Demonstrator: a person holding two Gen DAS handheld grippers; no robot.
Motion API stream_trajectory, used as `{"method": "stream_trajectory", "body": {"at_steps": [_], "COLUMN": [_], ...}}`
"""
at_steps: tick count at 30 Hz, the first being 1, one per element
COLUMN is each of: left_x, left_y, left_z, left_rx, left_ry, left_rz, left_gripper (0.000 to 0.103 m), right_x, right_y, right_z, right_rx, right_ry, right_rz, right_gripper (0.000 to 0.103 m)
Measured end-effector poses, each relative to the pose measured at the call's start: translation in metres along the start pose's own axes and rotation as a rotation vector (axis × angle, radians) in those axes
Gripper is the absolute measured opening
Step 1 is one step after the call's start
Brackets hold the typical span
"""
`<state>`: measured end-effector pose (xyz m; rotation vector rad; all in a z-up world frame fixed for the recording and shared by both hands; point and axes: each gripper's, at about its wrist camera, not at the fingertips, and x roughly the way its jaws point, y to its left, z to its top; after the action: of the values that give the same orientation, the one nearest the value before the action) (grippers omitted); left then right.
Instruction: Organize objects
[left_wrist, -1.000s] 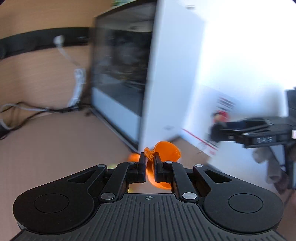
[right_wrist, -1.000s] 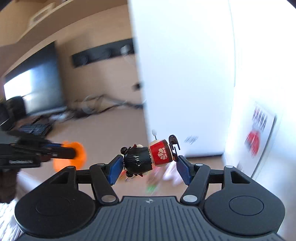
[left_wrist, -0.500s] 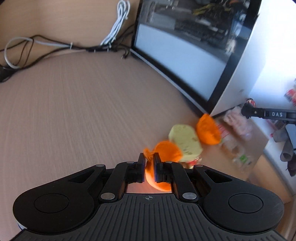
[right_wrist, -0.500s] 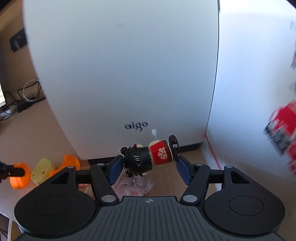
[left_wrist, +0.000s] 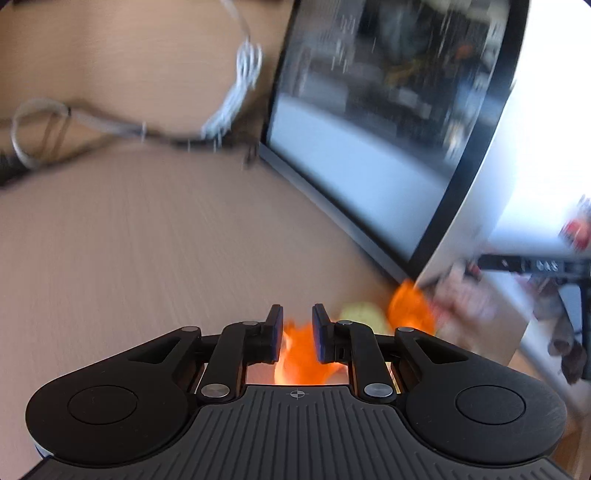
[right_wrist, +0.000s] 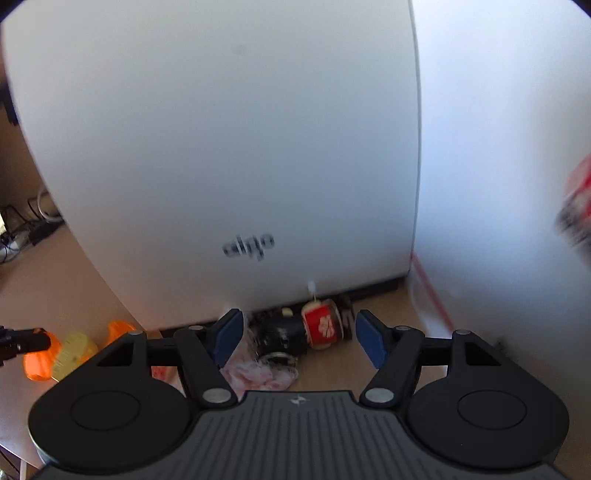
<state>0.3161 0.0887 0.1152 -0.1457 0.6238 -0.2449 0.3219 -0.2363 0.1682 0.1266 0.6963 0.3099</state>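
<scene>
Now both grippers have just been opening. The left gripper fingers stand slightly parted around the light orange toy. The right gripper fingers are released; the small, probably fragile doll lies on the desk; take it across its body.

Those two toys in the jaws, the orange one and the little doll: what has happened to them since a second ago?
Both grippers came down to the desk beside the white computer case. The right gripper has just been opening its jaws: the doll is let go and lies between them, clear of both pads. The left gripper has also just been opening, the orange toy between its jaws. The yellow toy stayed put.
</scene>
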Motion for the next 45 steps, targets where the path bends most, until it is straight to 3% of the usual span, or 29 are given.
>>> {"method": "stream_trajectory", "body": {"at_steps": [4,6,9,10,13,15,18,20,24,31,39,45], "left_x": [-0.037,-0.05,-0.056,-0.054,-0.041,-0.03,-0.016,-0.008,0.002,-0.007,-0.014,-0.006], "left_y": [-0.013,-0.022,-0.039,-0.047,-0.075,-0.093,-0.115,-0.125,-0.135,-0.141,-0.14,-0.137], "left_z": [0.013,0.01,-0.008,-0.018,-0.053,-0.08,-0.116,-0.129,-0.142,-0.144,-0.146,-0.147], "left_rx": [0.074,0.107,0.163,0.193,0.31,0.396,0.523,0.577,0.671,0.775,0.771,0.768], "left_ry": [-0.07,-0.046,0.056,0.113,0.335,0.485,0.663,0.746,0.878,0.915,0.923,0.938], "left_rz": [-0.012,-0.04,-0.106,-0.135,-0.239,-0.267,-0.24,-0.221,-0.2,-0.183,-0.179,-0.167], "left_gripper": [0.019,0.019,0.019,0.019,0.019,0.019,0.019,0.019,0.019,0.019,0.019,0.018], "right_x": [-0.062,-0.09,-0.121,-0.122,-0.115,-0.1,-0.077,-0.066,-0.065,-0.049,-0.041,-0.045], "right_y": [0.016,0.024,0.026,0.029,0.037,0.054,0.075,0.078,0.064,0.05,0.033,0.027], "right_z": [0.009,0.007,-0.01,-0.013,-0.03,-0.052,-0.091,-0.123,-0.155,-0.169,-0.171,-0.173], "right_rx": [-0.075,-0.097,-0.062,-0.082,-0.196,-0.245,-0.369,-0.415,-0.432,-0.388,-0.278,-0.247], "right_ry": [-0.148,-0.223,-0.336,-0.295,-0.045,0.039,0.146,0.204,0.284,0.336,0.41,0.419], "right_rz": [0.004,-0.003,-0.017,0.009,0.197,0.184,0.152,0.155,0.131,0.121,0.121,0.118], "right_gripper": [0.089,0.102,0.103,0.103,0.103,0.103,0.103,0.103,0.103,0.102,0.102,0.102]}}
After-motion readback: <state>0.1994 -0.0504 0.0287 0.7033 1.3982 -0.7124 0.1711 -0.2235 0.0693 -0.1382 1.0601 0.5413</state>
